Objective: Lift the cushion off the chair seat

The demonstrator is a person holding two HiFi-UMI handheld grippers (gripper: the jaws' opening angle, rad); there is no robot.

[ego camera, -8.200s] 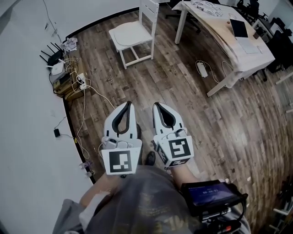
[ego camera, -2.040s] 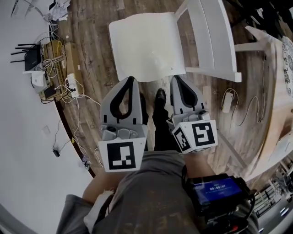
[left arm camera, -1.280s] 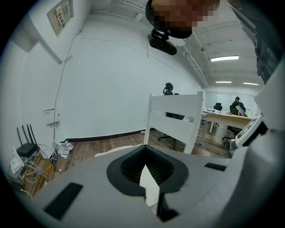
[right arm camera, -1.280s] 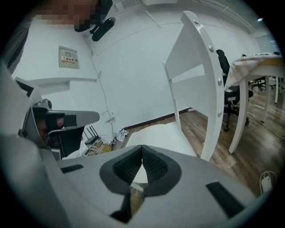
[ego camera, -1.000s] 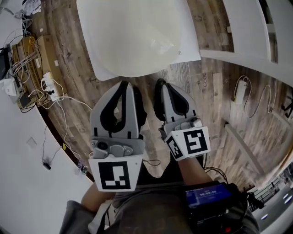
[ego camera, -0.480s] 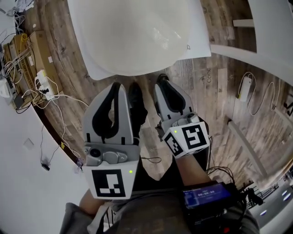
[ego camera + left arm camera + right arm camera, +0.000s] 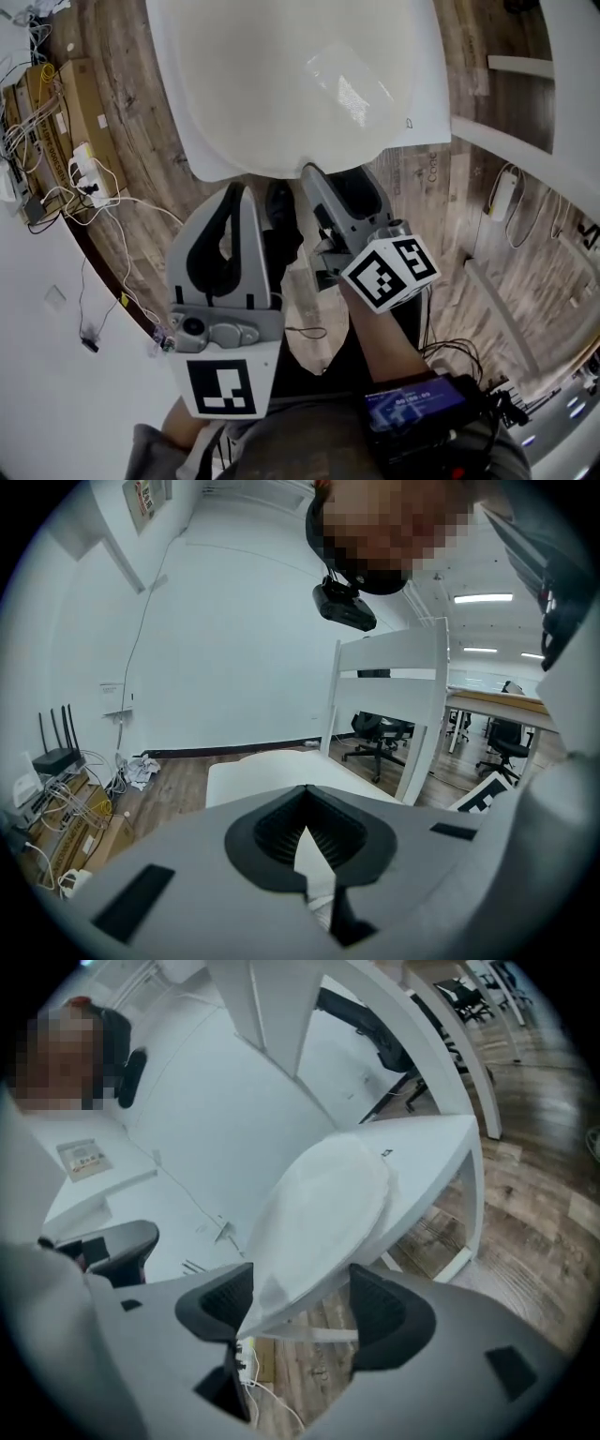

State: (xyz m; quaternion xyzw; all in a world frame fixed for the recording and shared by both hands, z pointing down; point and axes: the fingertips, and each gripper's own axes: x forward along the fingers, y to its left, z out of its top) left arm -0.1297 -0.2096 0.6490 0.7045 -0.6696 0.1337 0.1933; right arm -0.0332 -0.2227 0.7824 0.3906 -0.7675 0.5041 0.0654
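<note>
A cream cushion (image 7: 281, 84) lies flat on the white chair seat (image 7: 187, 141), with the chair back (image 7: 562, 56) at the right. My left gripper (image 7: 236, 187) is shut and empty, its tips just short of the seat's front edge. In the left gripper view the cushion (image 7: 272, 761) shows beyond the left gripper (image 7: 305, 794). My right gripper (image 7: 337, 183) is rolled onto its side at the front edge and its jaws are opening. The cushion's rim (image 7: 319, 1213) and the seat edge (image 7: 427, 1162) run between the right gripper (image 7: 300, 1305) pads, which do not press on them.
Cardboard boxes (image 7: 56, 112), a power strip (image 7: 84, 164) and tangled cables lie by the wall at left. Another power strip (image 7: 503, 192) and cord lie on the wood floor at right. My shoe (image 7: 278, 202) stands under the seat front. A table (image 7: 487, 700) and office chairs stand behind.
Both grippers came down towards the seat's front edge. The right gripper rolled onto its side and its jaws went from shut to wide around the cushion rim.
</note>
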